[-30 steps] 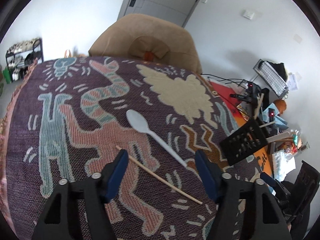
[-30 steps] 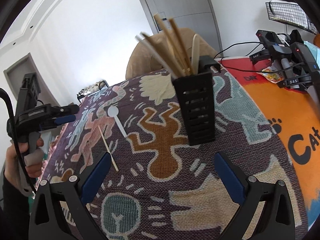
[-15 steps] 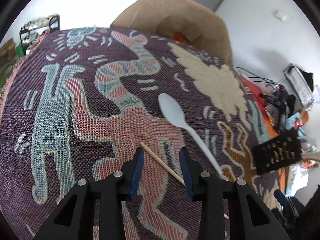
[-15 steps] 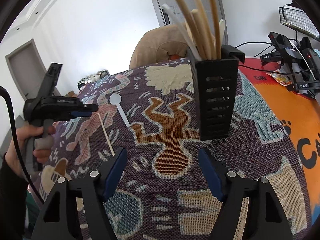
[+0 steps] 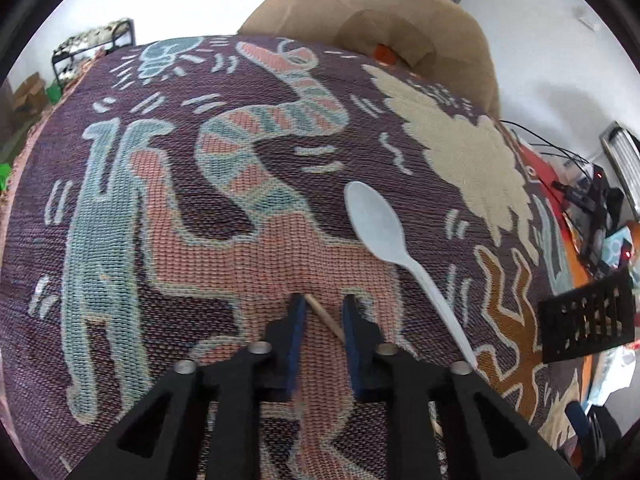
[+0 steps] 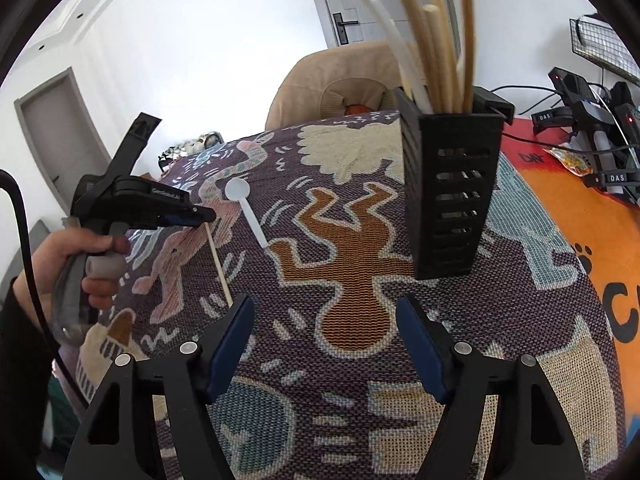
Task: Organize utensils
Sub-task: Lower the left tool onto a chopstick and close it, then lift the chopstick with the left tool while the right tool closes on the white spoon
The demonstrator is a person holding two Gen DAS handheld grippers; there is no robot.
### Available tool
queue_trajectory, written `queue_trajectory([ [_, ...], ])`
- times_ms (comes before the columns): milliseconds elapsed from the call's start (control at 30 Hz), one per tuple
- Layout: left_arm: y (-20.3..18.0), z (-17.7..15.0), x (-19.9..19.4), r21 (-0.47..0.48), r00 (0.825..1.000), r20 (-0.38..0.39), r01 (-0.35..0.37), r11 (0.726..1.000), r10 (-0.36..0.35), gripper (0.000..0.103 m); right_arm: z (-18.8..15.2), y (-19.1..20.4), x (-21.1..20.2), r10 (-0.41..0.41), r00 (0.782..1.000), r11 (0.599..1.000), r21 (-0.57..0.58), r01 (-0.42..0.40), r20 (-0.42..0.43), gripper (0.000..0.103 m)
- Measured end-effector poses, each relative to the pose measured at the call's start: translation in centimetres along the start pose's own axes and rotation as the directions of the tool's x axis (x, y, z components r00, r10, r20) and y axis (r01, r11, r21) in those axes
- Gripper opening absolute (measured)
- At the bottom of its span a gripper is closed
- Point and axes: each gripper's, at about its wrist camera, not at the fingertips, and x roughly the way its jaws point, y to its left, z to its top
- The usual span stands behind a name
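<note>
Between the closing left tongs [image 5: 322, 306] lies a thin wooden chopstick [image 5: 325, 319], seemingly not yet pinched; a white plastic spoon [image 5: 384, 236] lies beside it. Right tongs [image 6: 326, 322] gape empty before the black utensil holder [image 6: 450, 196].

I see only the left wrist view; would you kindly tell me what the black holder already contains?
Observer: The black holder stands upright holding several wooden chopsticks and one white handle.
Operator: Thank you. What is the right gripper doing?
Observer: The right gripper is empty, jaws apart, in front of the holder.
Operator: How does my chopstick lie?
Observer: The loose chopstick runs from the left gripper, whose jaws are closing around its far end, back to beside the right gripper's left finger.
</note>
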Motion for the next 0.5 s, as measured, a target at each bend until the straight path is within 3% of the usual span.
queue_trajectory([
  [200, 1.7, 0.4, -0.1, -0.088, 0.996, -0.026, 0.080, 0.993, -0.083, 0.005, 0.2, 1.4, -0.6, 0.000, 1.000, 0.999, -0.043, 0.000, 0.000, 0.074],
  [500, 1.9, -0.2, -5.4, -0.062, 0.973, 0.104, 0.211, 0.975, -0.204, 0.004, 1.7, 3.7, -0.5, -0.002, 1.000, 0.994, -0.109, 0.001, -0.012, 0.074],
])
